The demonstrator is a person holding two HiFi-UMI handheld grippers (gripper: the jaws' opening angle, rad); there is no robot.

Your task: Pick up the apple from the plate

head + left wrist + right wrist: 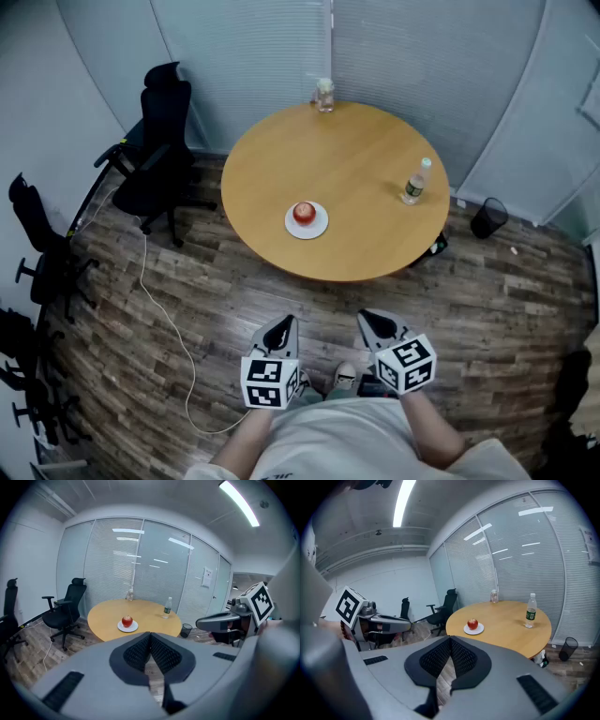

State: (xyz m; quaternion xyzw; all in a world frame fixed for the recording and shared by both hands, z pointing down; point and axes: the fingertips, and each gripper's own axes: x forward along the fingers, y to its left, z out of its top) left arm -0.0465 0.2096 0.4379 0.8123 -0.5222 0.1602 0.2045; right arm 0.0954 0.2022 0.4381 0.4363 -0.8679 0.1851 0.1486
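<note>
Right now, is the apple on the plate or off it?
On it. The apple sits on the white plate on the round table; left gripper and right gripper are shut, short of the table.

Small meeting room. Round wooden table [366, 234] in the middle on a wood-plank floor [525, 300]. Black office chairs [155, 159] at left, more along the left edge. Walls are glass partitions with closed blinds [253, 56]. Black waste bin [488, 217] near the table, white cable [143, 267] trailing across the floor. Ceiling strip light [239, 502] on.
</note>
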